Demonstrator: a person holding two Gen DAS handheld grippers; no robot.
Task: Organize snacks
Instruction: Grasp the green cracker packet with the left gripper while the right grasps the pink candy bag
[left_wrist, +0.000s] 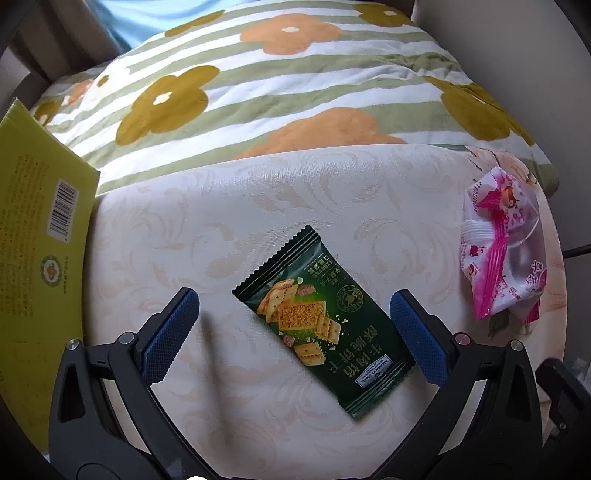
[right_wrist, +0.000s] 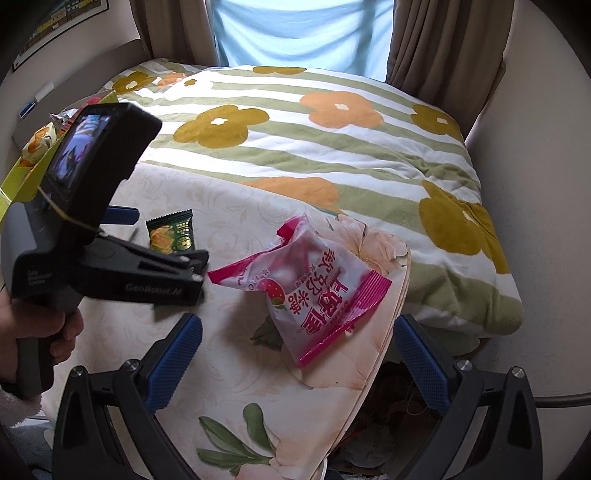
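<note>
A dark green cracker packet (left_wrist: 320, 322) lies flat on the cream tablecloth (left_wrist: 229, 229). My left gripper (left_wrist: 293, 306) is open, its blue pads on either side of the packet, not touching it. The packet also shows in the right wrist view (right_wrist: 170, 232), partly behind the left gripper's body (right_wrist: 110, 273). A pink and white snack bag (right_wrist: 308, 286) lies near the table's right edge; it also shows at the right of the left wrist view (left_wrist: 500, 245). My right gripper (right_wrist: 297, 334) is open just in front of the pink bag, empty.
A yellow-green cardboard box (left_wrist: 37, 236) stands at the table's left; in the right wrist view it holds other snack packets (right_wrist: 37, 142). A flowered striped blanket (right_wrist: 332, 140) lies beyond the table. The table's right edge (right_wrist: 391, 325) drops off to the floor.
</note>
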